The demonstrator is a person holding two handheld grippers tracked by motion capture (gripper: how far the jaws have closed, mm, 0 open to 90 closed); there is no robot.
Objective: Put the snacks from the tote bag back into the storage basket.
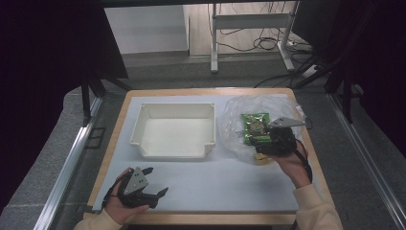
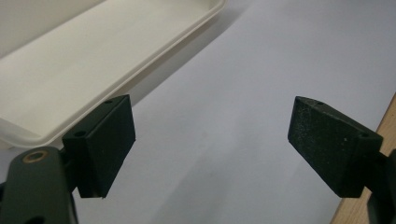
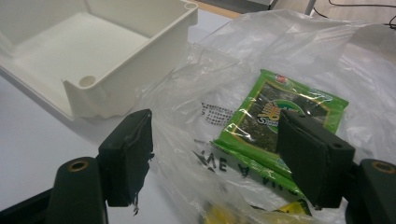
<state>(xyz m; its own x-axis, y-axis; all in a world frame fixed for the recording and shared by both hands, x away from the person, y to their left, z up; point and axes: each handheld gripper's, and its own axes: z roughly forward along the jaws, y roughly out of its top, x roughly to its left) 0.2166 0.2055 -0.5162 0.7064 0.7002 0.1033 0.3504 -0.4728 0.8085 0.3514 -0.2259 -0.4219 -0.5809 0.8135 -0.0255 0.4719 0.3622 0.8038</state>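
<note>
A white plastic bin (image 1: 174, 130) stands empty in the middle of the table. To its right lies a crumpled clear plastic bag (image 1: 253, 120) with a green snack packet (image 1: 255, 125) on it. My right gripper (image 1: 261, 143) hovers at the bag's near edge, open, its jaws straddling the clear plastic bag (image 3: 224, 140) and the corner of the green packet (image 3: 275, 126). Something yellow (image 3: 224, 217) shows under the plastic close to the camera. My left gripper (image 1: 155, 181) rests open near the table's front left, nothing between its jaws, with the bin (image 2: 70, 65) ahead of it.
A white mat (image 1: 206, 187) covers the wooden tabletop (image 1: 313, 158). Beyond the table stand a metal desk frame (image 1: 249, 28) and loose cables on the floor. Dark curtains hang on both sides. An aluminium rail (image 1: 67, 167) runs along the left.
</note>
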